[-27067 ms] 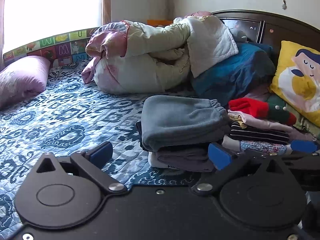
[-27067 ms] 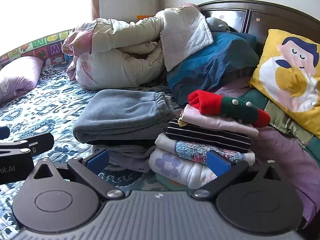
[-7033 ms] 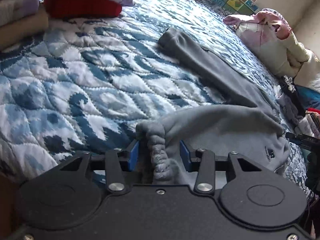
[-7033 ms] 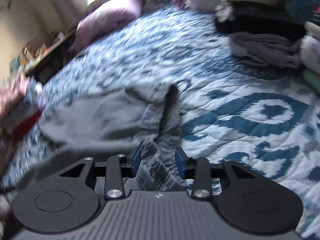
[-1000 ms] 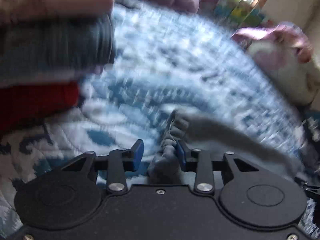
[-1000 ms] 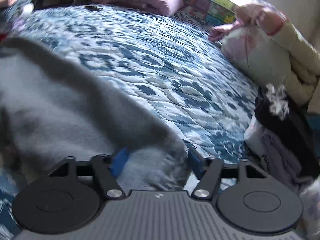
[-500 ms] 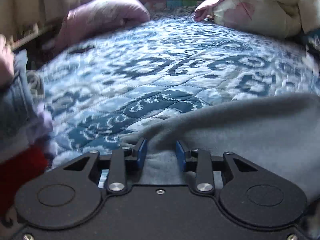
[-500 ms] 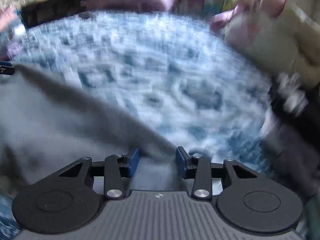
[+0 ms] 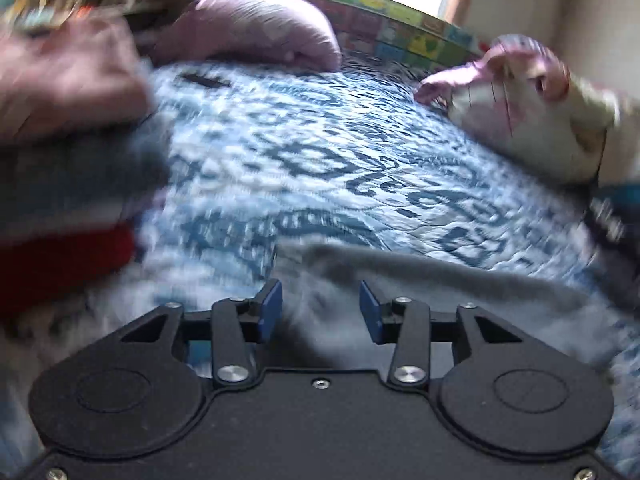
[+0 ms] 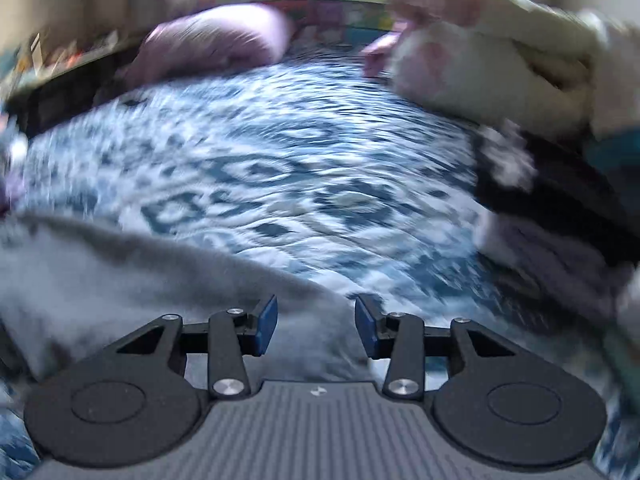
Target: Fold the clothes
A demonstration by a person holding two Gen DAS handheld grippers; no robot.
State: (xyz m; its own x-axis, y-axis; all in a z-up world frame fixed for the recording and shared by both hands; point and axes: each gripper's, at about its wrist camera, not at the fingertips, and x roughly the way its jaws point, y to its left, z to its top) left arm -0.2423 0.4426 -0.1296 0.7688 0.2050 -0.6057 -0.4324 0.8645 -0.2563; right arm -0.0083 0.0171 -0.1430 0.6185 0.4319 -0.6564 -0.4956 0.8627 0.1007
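Left gripper: jaws part open, just been widening; grey fleece garment lies between the blue pads, grip not clear through blur. Right gripper: jaws part open, just widened slightly; same grey fleece bunched between, contact uncertain. Garment spreads sideways from both tools over the blue-and-white patterned quilt. Beyond: pink pillow. Left of left tool: stacked folded clothes.
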